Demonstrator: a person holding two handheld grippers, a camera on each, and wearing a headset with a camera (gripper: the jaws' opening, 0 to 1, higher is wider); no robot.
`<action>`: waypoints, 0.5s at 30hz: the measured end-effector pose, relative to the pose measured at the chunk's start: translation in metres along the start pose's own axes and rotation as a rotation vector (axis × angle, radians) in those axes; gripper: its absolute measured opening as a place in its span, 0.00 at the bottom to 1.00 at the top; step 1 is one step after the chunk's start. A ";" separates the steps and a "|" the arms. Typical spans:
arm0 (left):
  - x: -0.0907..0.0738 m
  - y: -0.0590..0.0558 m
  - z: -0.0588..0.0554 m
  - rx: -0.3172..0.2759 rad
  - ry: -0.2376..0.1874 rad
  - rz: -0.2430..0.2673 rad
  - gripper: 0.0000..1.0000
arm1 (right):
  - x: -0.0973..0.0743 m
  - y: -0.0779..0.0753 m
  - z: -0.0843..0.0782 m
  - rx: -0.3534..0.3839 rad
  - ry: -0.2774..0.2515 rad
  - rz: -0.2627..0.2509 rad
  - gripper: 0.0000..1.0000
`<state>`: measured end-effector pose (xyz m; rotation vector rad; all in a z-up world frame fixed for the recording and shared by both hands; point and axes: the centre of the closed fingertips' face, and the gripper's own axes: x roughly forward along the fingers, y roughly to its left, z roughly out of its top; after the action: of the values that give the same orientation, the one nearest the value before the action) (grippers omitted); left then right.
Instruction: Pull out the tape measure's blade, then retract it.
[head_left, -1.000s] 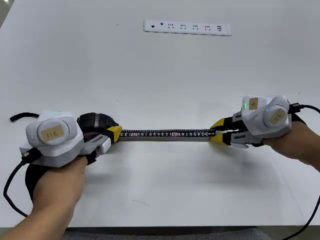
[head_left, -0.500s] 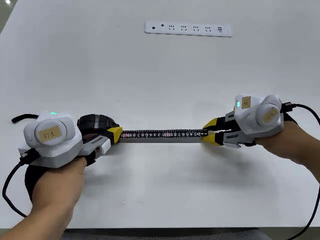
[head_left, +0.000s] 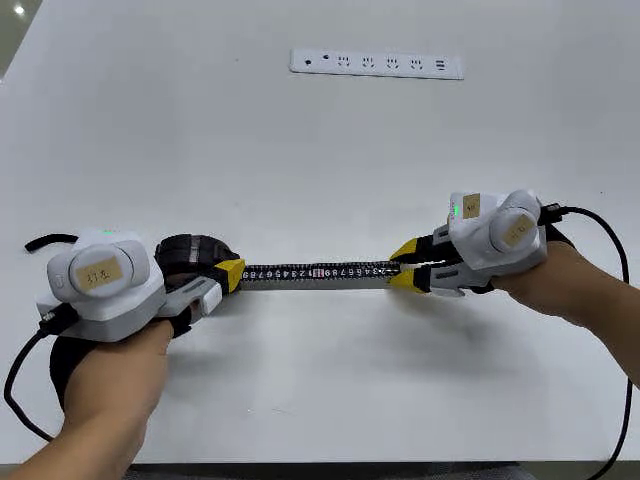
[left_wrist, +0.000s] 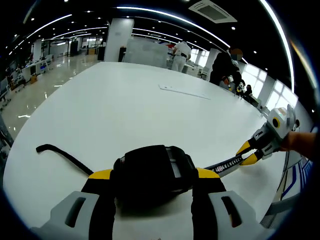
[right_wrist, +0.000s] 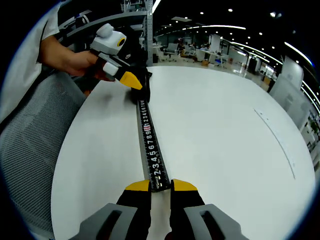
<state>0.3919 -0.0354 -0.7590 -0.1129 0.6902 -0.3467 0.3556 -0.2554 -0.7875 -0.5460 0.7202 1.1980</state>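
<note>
one tape measure (head_left: 190, 258) clamped in left tongs (left_wrist: 154, 174), blade tip (right_wrist: 156, 175) pinched by right tongs (head_left: 403, 266)

The tape measure (head_left: 192, 258) has a round black case. It sits on the white counter (head_left: 320, 150) at the left side, clamped between the yellow-tipped jaws of the left tool (left_wrist: 155, 175). A thin black strap (head_left: 45, 241) lies on the counter just beyond the case, further to the left. The blade (head_left: 315, 272) is pulled out. It is dark with white numbers and one red mark near its middle. It runs straight to the right, close along the counter, and its end is pinched in the right tool (head_left: 405, 272).
</note>
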 end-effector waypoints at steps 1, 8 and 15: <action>0.000 0.000 0.000 -0.001 0.000 0.000 0.56 | 0.001 0.000 0.001 0.002 -0.001 0.002 0.10; 0.000 0.000 0.000 -0.005 0.000 -0.004 0.57 | 0.008 0.000 0.009 0.002 -0.013 0.014 0.10; -0.001 0.000 0.000 -0.013 -0.003 -0.007 0.57 | 0.015 0.002 0.021 -0.002 -0.024 0.021 0.10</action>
<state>0.3917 -0.0350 -0.7583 -0.1279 0.6891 -0.3492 0.3605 -0.2301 -0.7853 -0.5261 0.7057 1.2225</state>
